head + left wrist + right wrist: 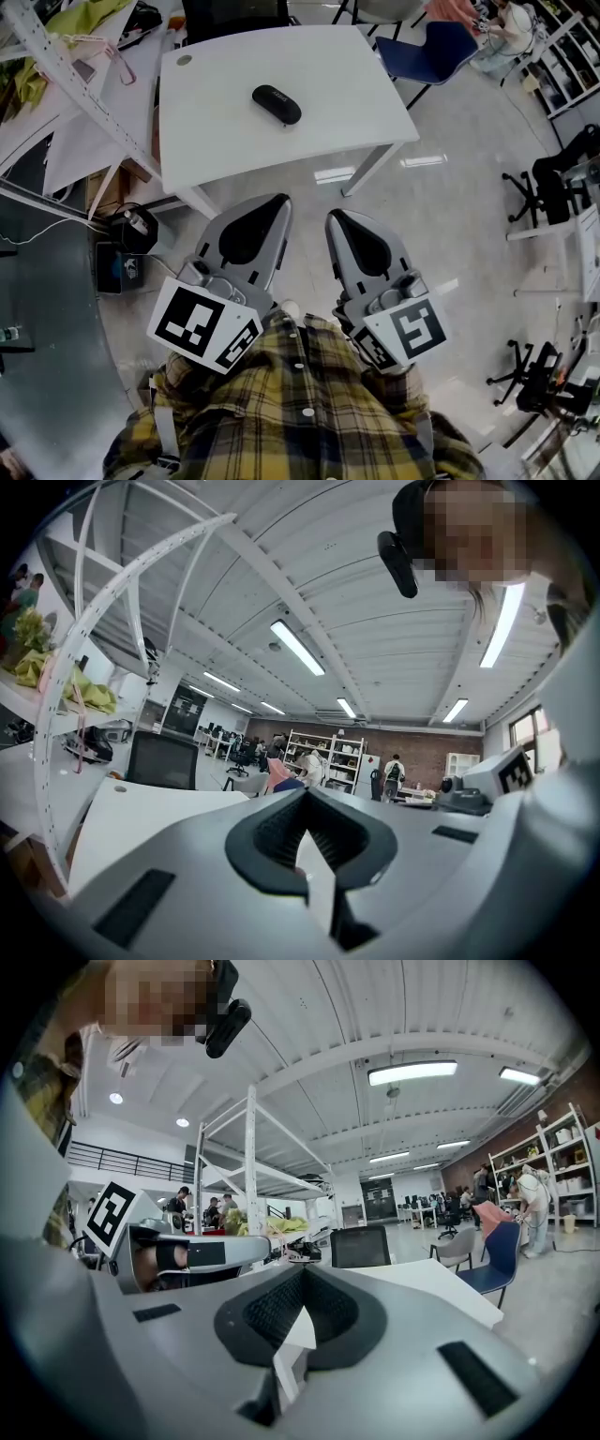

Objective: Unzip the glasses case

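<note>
Holding the left gripper (275, 201) and right gripper (337, 218) pressed together and empty, you stood well short of the far glasses case (277, 104). Arriving closed, you risked shoving it.

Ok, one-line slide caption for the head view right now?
Left gripper and right gripper, both shut and empty, held short of the white table bearing the black glasses case.

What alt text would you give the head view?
A black glasses case lies alone on a white table, with nothing touching it. Short of the table, over the floor, the left claw and right claw sit side by side, both shut and empty, with the person's yellow plaid shirt at the bottom edge.
</note>
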### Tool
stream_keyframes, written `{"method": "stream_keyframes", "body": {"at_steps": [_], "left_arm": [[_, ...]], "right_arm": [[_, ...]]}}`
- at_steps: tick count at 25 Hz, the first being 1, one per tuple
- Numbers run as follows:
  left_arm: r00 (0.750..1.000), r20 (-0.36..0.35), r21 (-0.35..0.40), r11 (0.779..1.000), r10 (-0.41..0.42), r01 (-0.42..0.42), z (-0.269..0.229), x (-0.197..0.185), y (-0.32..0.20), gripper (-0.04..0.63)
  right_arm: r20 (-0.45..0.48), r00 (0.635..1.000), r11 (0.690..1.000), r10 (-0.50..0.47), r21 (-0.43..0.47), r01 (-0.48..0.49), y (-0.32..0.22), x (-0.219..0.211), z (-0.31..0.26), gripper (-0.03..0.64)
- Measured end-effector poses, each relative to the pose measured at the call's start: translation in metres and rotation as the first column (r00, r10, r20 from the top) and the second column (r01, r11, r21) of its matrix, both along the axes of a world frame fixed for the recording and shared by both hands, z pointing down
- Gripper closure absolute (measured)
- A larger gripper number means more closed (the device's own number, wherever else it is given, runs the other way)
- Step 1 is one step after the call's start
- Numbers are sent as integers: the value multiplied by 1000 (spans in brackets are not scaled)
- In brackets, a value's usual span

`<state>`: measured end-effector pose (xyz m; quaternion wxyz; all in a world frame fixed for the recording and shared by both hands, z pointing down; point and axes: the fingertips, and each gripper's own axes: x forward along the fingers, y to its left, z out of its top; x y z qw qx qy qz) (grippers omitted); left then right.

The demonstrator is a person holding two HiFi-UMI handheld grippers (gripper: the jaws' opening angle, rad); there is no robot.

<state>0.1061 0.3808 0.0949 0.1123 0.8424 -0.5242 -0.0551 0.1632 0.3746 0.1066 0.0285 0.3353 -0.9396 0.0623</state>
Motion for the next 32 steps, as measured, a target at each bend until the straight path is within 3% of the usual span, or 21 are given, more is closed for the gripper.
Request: {"method": "stream_keyframes", "body": {"at_steps": [10,16,24,32], "left_arm": [[995,-2,-14,995,101,-101,-1,-85,-117,591],[988,2,-40,987,156,-156,7,-125,-160,591],[980,-27,-93,975,198,-200,24,-140,-199,591],[985,-17,-120,977,174,-175,37,-138,-247,591]], "right_arm": [[5,995,995,98,-11,-98,-114,-84,-5,618],[-28,982,982,185,-44,-186,-161,-111,5,618],[-63,968,963,244,-97,-250,-201,-118,20,618],[-70,975,969,210,-121,-217,-254,-121,34,618]]}}
